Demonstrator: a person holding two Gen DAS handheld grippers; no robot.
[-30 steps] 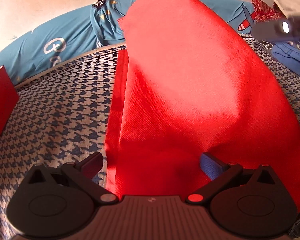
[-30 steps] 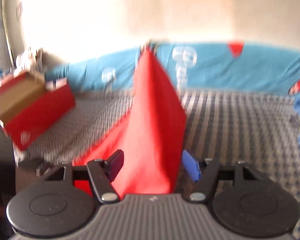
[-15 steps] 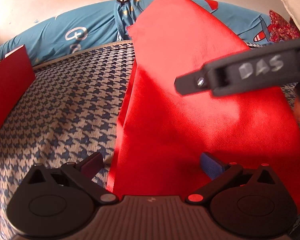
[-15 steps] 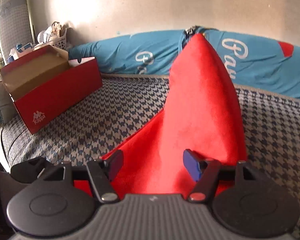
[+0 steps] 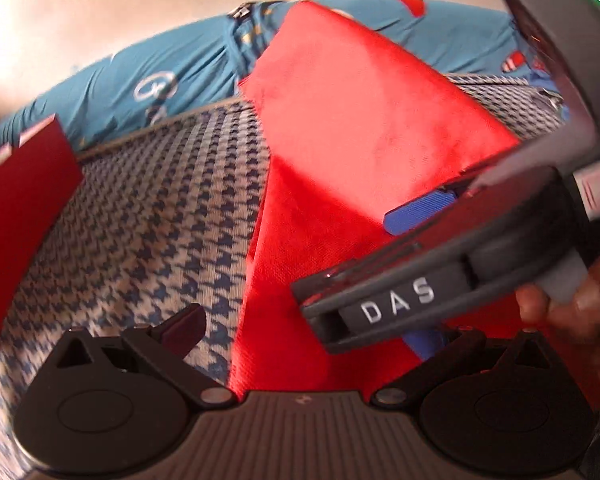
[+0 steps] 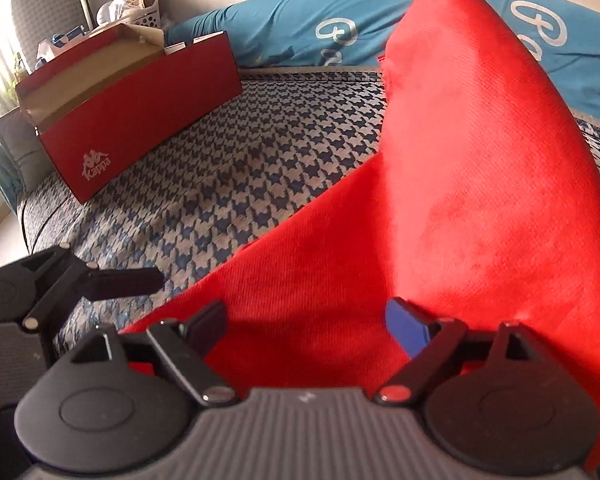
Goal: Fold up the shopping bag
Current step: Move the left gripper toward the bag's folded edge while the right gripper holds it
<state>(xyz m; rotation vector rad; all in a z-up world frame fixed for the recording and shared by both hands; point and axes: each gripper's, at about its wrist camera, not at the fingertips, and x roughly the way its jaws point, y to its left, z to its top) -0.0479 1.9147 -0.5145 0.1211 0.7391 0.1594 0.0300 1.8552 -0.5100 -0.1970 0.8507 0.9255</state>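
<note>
— What do we have at the far left?

— We see a red shoe box [image 6: 136, 108], lid open, standing on the houndstooth-covered bed [image 6: 236, 184]. Behind it, against the wall, sits a white basket [image 6: 140, 12] with things in it. A long blue pillow [image 6: 300, 36] with white lettering runs along the far edge of the bed.

— And our left gripper [image 5: 312, 332]?

— We see it low and near, its jaws spread wide. The left finger hangs over bare houndstooth, and the right one is partly hidden behind the other gripper's body. The near edge of the red shopping bag [image 6: 460, 208] lies between the two fingers, but neither pad presses on it, so we call it released.

— Where is the bag, then?

— We find it right of the middle of the bed. Its lower layer lies flat on the cover, and a large flap of it is lifted, running from the near right up to a peak in front of the blue pillow.

— And our right gripper [image 6: 312, 324]?

— Its jaws have just been opening and now stand wide apart. The red fabric lies between and under the fingers, yet the blue pad [image 6: 404, 328] is clear of the cloth, so nothing is clenched. In the left wrist view we see this gripper crossing in from the right, lettered "DAS" on its side, with a hand [image 5: 568, 300] around its grip at the right edge.

— Do the two grippers touch?

— We cannot tell; they are just beside each other over the bag's near edge.
</note>
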